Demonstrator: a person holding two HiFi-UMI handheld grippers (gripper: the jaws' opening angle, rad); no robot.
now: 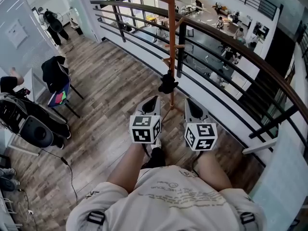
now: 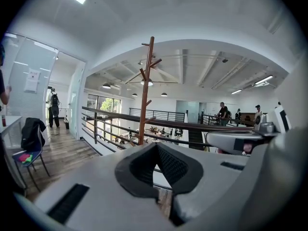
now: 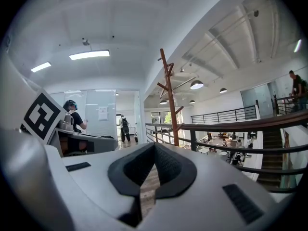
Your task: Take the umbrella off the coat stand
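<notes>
- The umbrella (image 1: 167,84), as I take the small black bundle to be, hangs low on the coat stand (image 1: 171,32), right against the brown pole. It is on the stand, so the taking-off is not done.
- Neither gripper view shows the umbrella. Each shows only the upper pole and bare pegs of the stand, and my own fingers cover the lower part where it would hang.
- From my head camera, the left gripper (image 1: 155,100) and the right gripper (image 1: 187,100) sit side by side in front of my chest. They are on either side of the pole's line, just short of the bundle, and neither touches it.
- The left fingers (image 2: 173,165) are pressed together at the tips with nothing between them; only a slit of floor shows below the meeting point.
- The right fingers (image 3: 168,170) are the same: tips together, empty, with wooden floor (image 1: 110,81) visible through the narrow gap lower down.
- As I judge it, I am in the approach, facing the stand, which stands close to the railing (image 1: 231,37).
- What is left is nearly everything:
  - spread one pair of fingers,
  - close them on the umbrella,
  - lift it free of its peg,
  - bring it away from the stand.
</notes>
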